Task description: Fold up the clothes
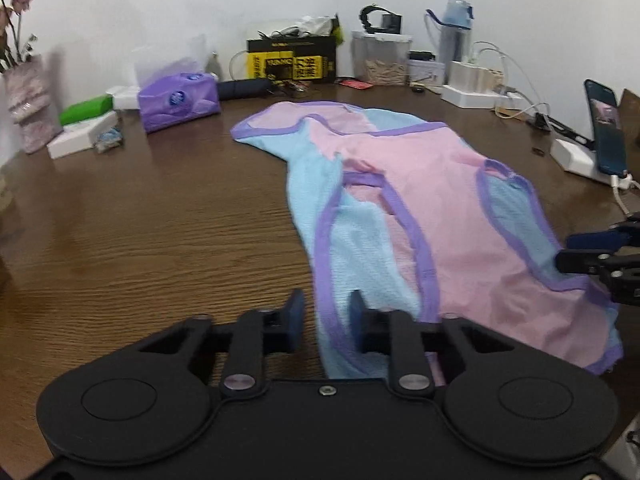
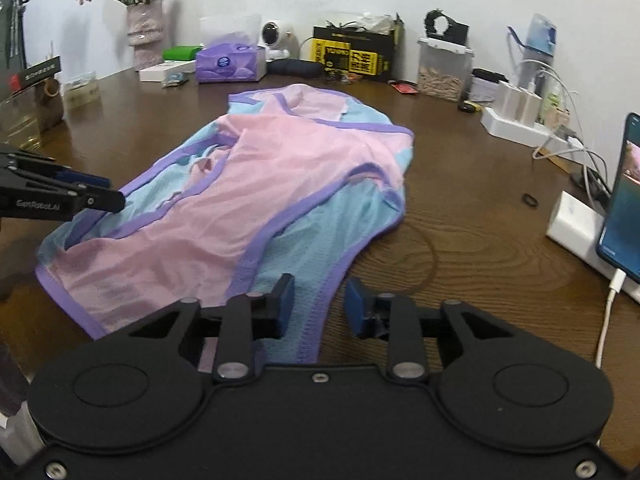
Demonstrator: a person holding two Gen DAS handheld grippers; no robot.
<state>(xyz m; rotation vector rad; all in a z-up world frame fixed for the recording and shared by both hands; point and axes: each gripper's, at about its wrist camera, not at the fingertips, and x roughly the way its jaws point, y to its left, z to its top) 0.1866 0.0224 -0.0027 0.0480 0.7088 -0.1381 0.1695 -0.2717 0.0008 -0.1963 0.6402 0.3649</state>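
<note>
- A pink and light-blue mesh vest (image 1: 420,184) with purple trim lies spread, somewhat rumpled, on the brown wooden table (image 1: 160,220), running from the near edge toward the clutter at the far wall.
- The left gripper (image 1: 326,320) hovers at the vest's near left corner; its fingers are spread apart, with a purple-edged strip of blue cloth lying between them, not pinched.
- The right gripper (image 2: 318,306) sits at the vest's near right corner, released as well: the purple hem runs up through the gap between the two blue pads (image 2: 356,308), and neither pad presses it.
- In the right wrist view the left gripper shows at the left edge, its tips close to the vest's armhole border; whether they touch the cloth I cannot tell.
- Along the far wall stand a purple tissue pack (image 1: 180,100), a black and yellow box (image 1: 292,60), a clear container (image 1: 384,58) with pale contents, and a blue water bottle (image 1: 456,28).
- A white power strip (image 2: 520,126) with chargers sits at the far right.
- A phone (image 2: 624,196) stands upright at the right edge, a white cable plugged into it.
- A vase of flowers (image 2: 146,32) stands at the far left.
</note>
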